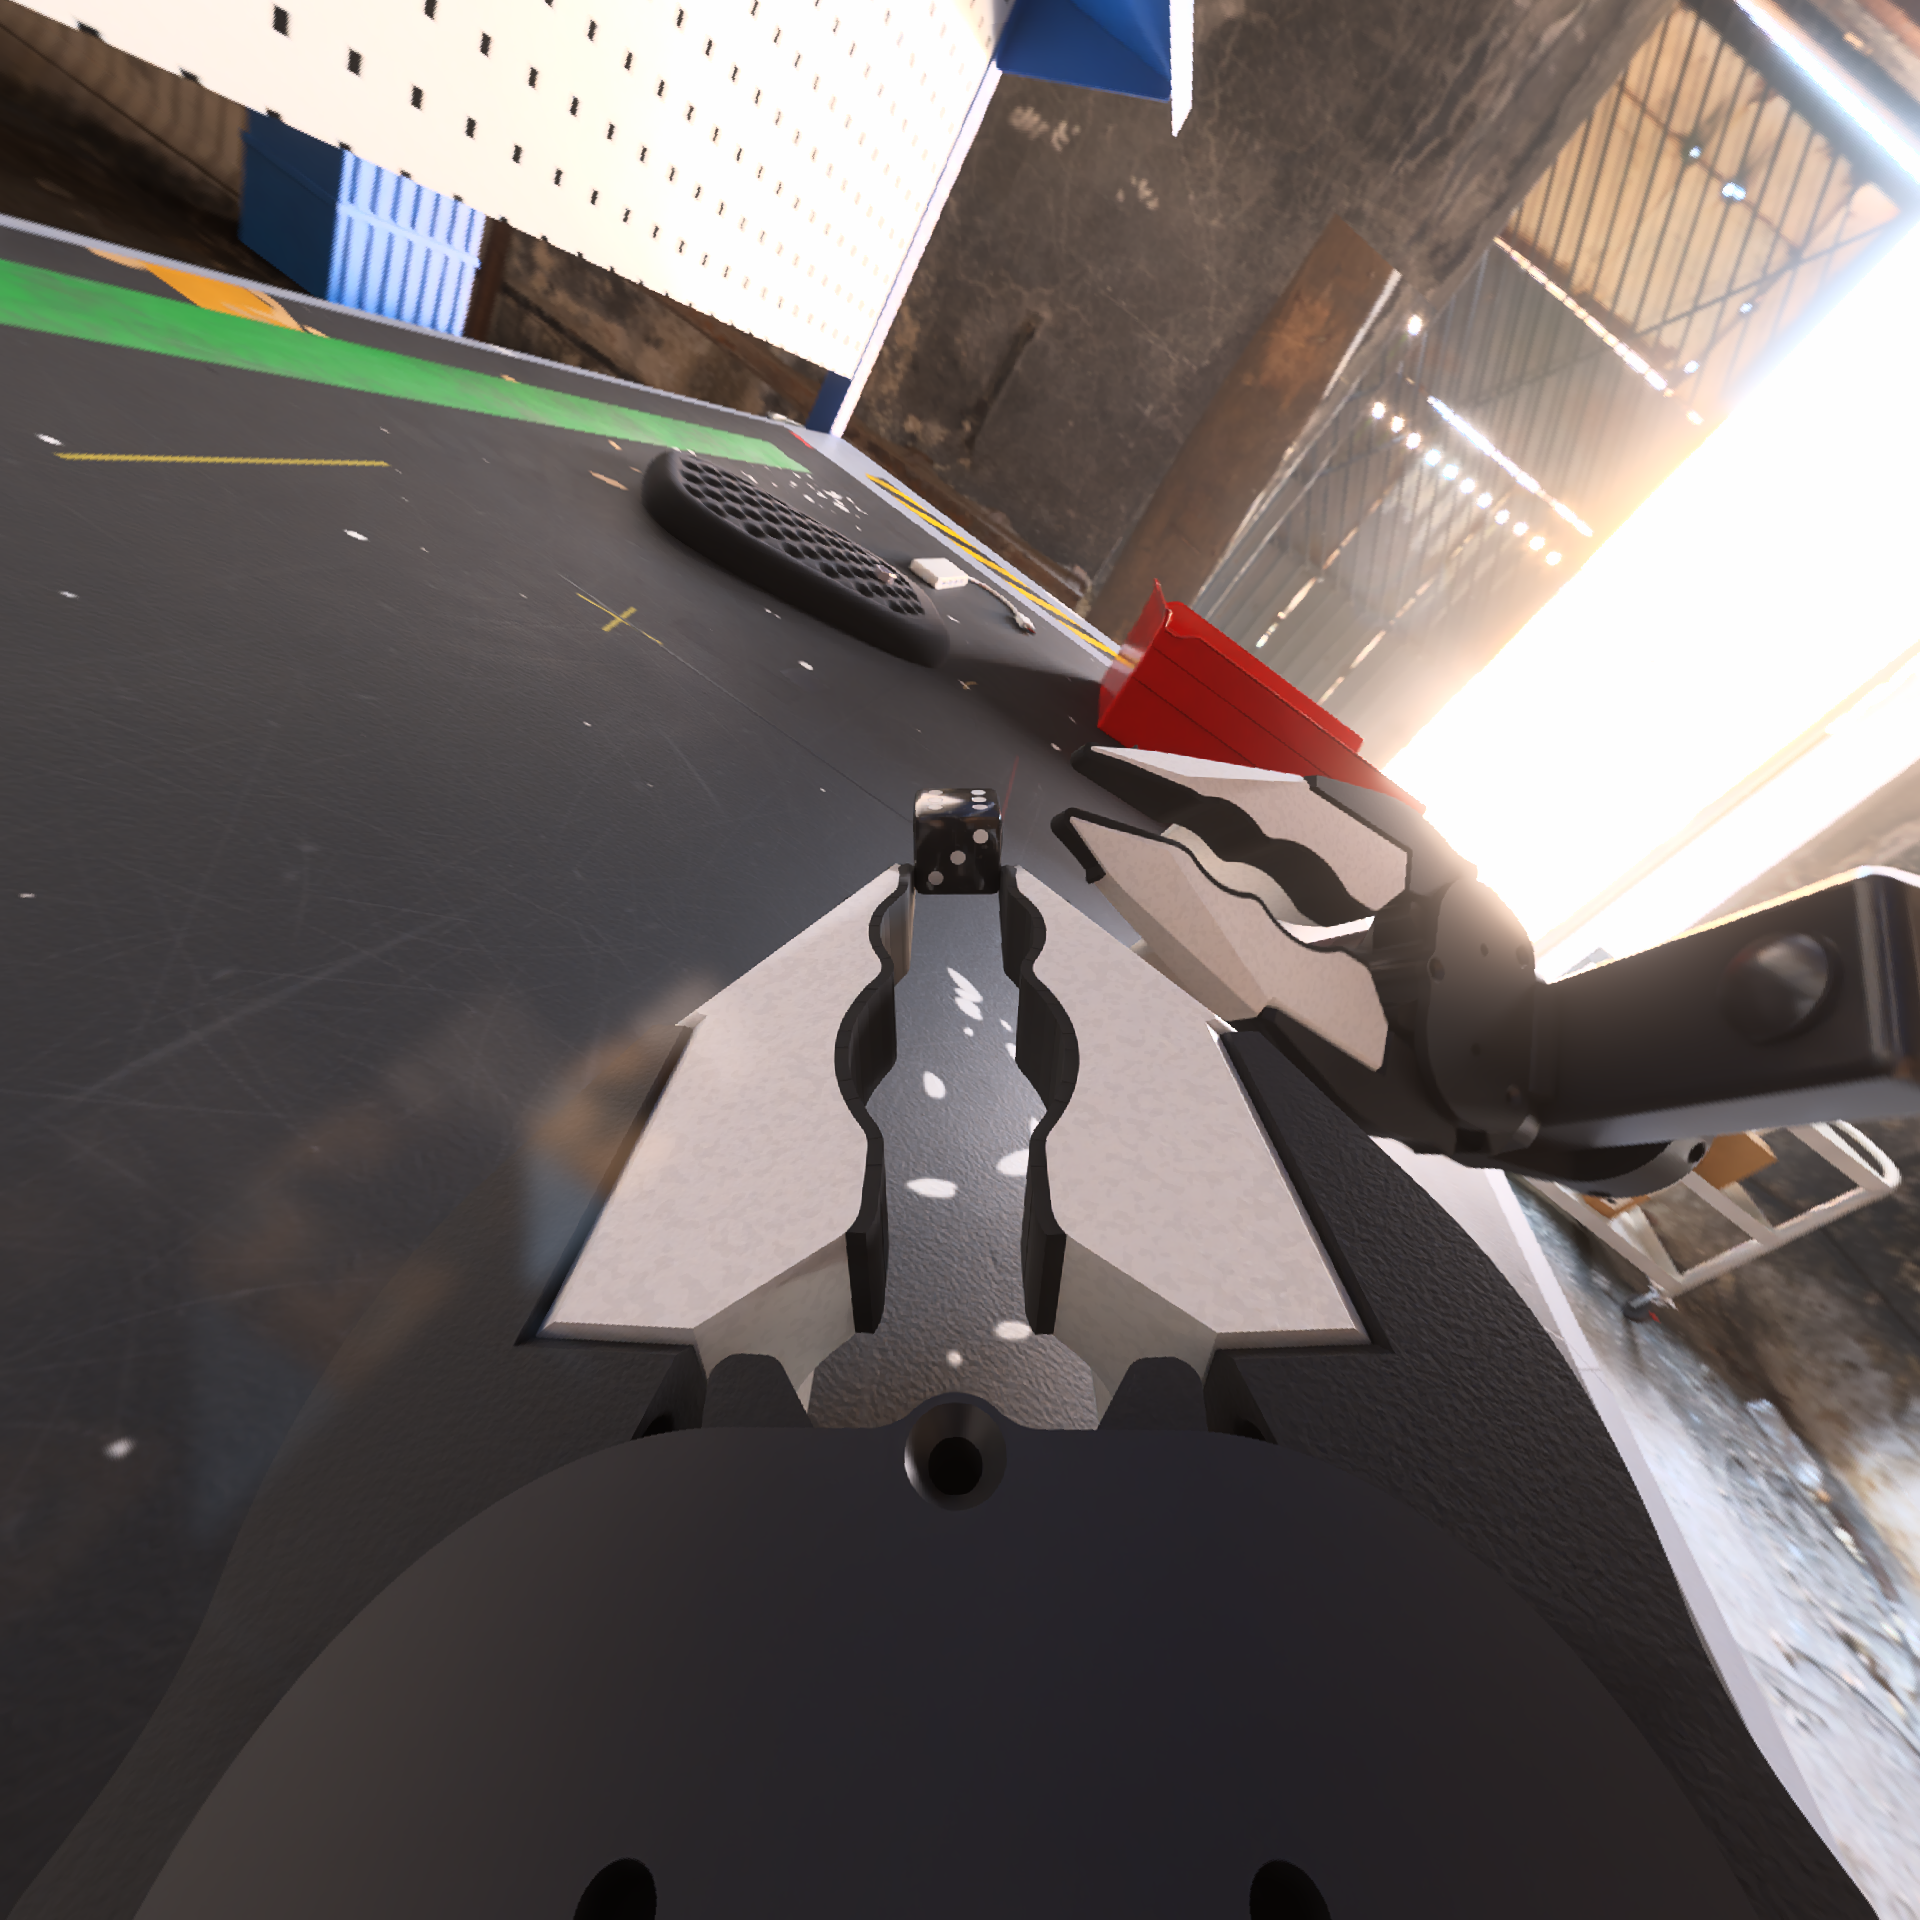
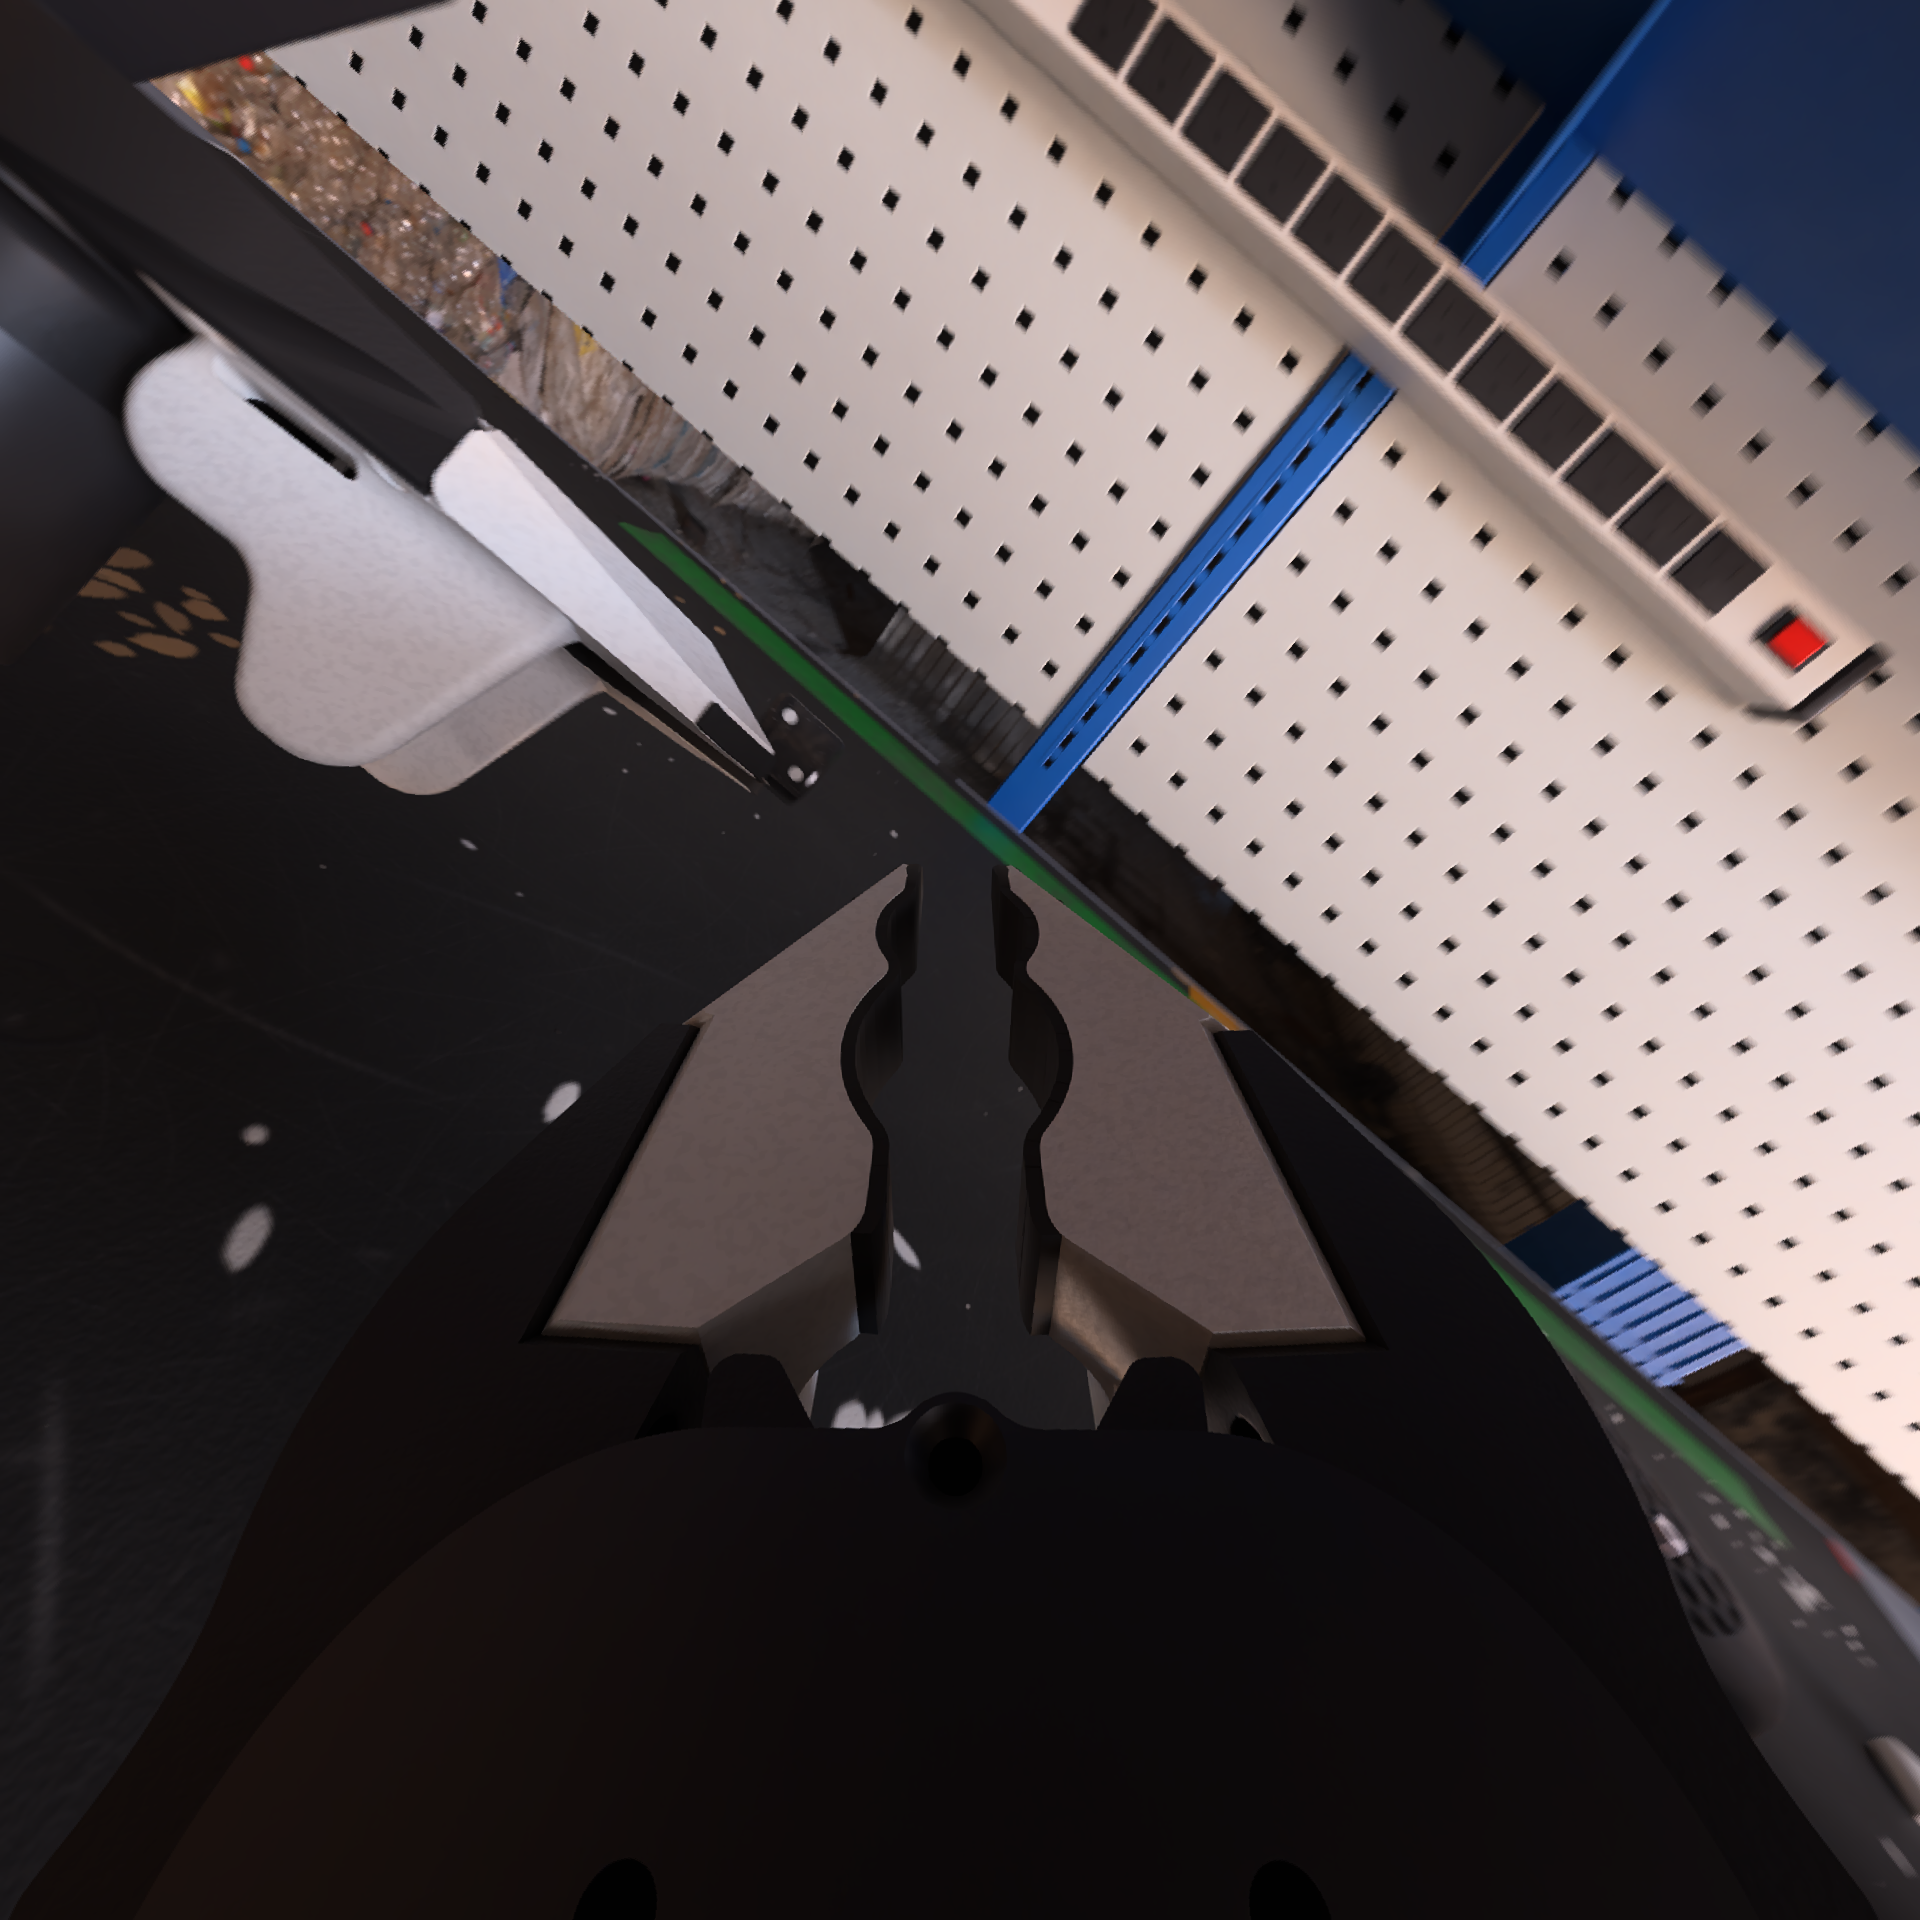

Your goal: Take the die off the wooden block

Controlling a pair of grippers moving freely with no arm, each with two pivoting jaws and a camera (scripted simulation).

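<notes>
A black die (image 1: 956,836) with white pips sits between the fingertips of my left gripper (image 1: 956,883), which is shut on it over the dark table (image 1: 416,831). I cannot tell whether the die touches the table. In the right wrist view the die (image 2: 802,740) shows at the tip of the left gripper's white fingers (image 2: 623,623). My right gripper (image 2: 956,883) has a narrow gap between its jaws and holds nothing. It also shows in the left wrist view (image 1: 1075,795), just right of the die and apart from it. No wooden block is in view.
A red bin (image 1: 1216,696) stands at the table's far right edge behind the right gripper. A black perforated oval pad (image 1: 790,551) and a small white box with a cable (image 1: 940,571) lie farther back. A white pegboard (image 2: 1247,520) with a power strip (image 2: 1507,364) rises behind the table.
</notes>
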